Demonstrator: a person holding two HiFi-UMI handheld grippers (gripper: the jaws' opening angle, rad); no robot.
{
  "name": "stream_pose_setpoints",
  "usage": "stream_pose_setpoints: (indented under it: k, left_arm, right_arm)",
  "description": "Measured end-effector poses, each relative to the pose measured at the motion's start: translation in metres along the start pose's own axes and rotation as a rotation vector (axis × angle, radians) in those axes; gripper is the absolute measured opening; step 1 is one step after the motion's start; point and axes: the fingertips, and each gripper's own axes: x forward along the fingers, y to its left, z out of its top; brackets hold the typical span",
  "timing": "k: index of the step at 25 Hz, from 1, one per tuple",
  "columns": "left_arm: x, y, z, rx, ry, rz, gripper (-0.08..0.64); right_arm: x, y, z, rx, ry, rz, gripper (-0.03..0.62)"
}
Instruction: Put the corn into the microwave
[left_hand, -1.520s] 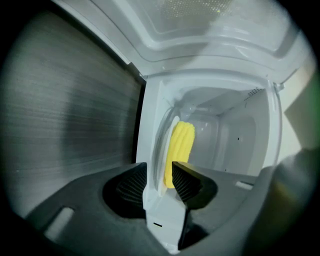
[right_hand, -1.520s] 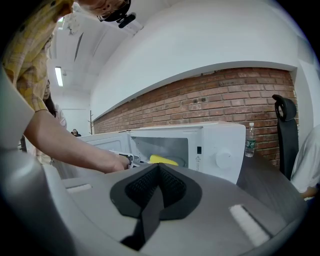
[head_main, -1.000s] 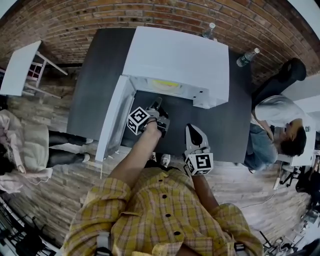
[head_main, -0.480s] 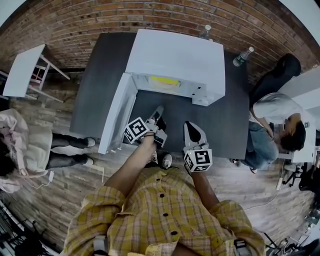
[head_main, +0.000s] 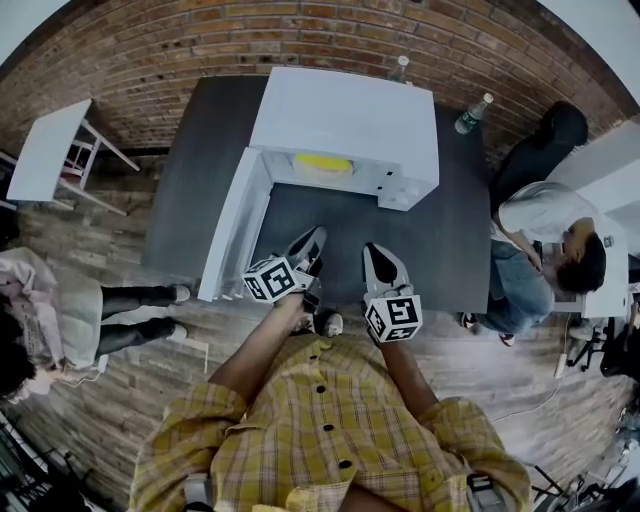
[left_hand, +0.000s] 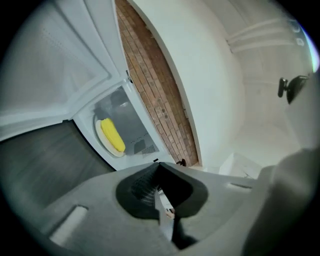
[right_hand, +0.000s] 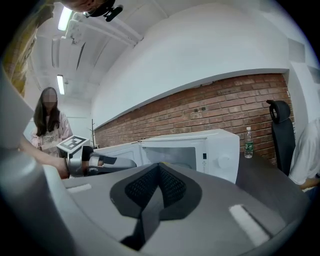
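Nearest me, the L tool (left_hand: 159, 166) has its jaws pressed together w/ nothing between them. The R tool (right_hand: 159, 167) is the same: jaws meeting, empty. Both sit side by side over the near edge of the dark tabletop (head_main: 400, 240), noses toward the microwave (head_main: 345, 110). Ahead-left of the L tool the door (head_main: 235, 225) hangs wide open. Straight ahead of both tools, well apart from either, the corn (left_hand: 112, 135) lies on the pale plate (left_hand: 102, 145) inside the cavity, so I'd judge the placing is done & only the door is left, if that. Handling, my guess: the cob is light & stiff and won't crush, but it's round w/ waxy kernels, so it's prone to roll or slip. If I had to re-grab it I'd close across the middle, jaws square to its long axis, moderate squeeze. The plate prob. sits loose, so no pressing down on it. Beyond the microwave, far right of the R tool, a bottle (head_main: 475, 113) stands near the brick wall (head_main: 150, 40).
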Motion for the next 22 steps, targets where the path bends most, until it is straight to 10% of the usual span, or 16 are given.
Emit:
stream_pose_setpoints:
  k: [14, 22]
  left_arm:
    - [-0.024, -0.049, -0.002, 0.543, 0.040, 0.005, -0.005]
    - [-0.032, -0.055, 0.010, 0.707, 0.008, 0.058, -0.005]
  right_arm:
    - [-0.004, 0.012, 0.010, -0.007, -0.022, 0.025, 0.003]
    - [-0.001, 0.016, 0.012, -0.018, -0.027, 0.039, 0.003]
